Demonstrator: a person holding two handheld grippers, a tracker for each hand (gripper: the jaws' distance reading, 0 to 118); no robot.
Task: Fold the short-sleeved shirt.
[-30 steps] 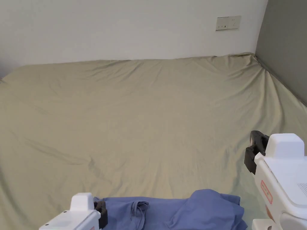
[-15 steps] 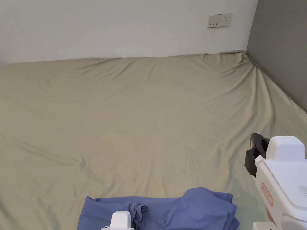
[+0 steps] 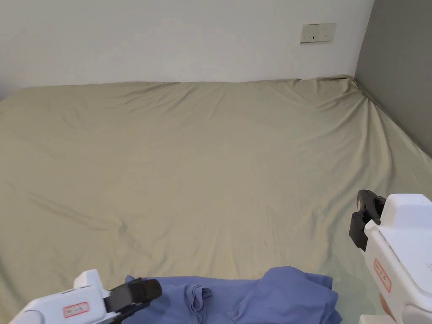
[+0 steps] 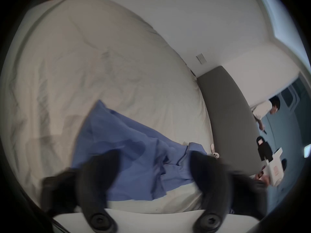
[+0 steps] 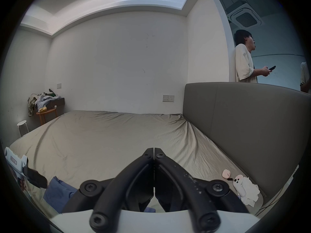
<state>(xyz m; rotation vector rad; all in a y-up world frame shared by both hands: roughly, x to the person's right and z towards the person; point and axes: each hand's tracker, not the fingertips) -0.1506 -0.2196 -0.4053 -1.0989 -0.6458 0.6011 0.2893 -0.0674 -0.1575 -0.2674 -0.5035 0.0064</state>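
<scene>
Bed (image 3: 211, 168), dressed in a wrinkled beige sheet, is taking up most of the head view, running back to a white wall and a grey headboard (image 3: 396, 71) on the right. Lying rumpled at its near edge is the blue short-sleeved shirt (image 3: 270, 297), bunched into loose folds with a hump toward its right end and a twisted pleat near the middle.

The shirt is looking thin, light and thoroughly soft, so I am judging that it will be draping and sagging wherever it is lifted, and that a pinch taken in the middle of the bunch would be gathering several layers at once. A hem, a shoulder seam or a sleeve edge is probably offering the surest hold, since the doubled stitching there should be slipping less between the 2 jaws.

The left claw (image 3: 141, 293) is hanging over the shirt's left end, and in the left gripper view its jaws are standing wide apart with nothing between them, blue cloth lying just beyond (image 4: 134, 162). The right claw (image 3: 363, 219) is sitting well to the right of the shirt and farther back, above bare sheet; the right gripper view is showing its jaws pressed together (image 5: 154, 154), gripping nothing.
</scene>
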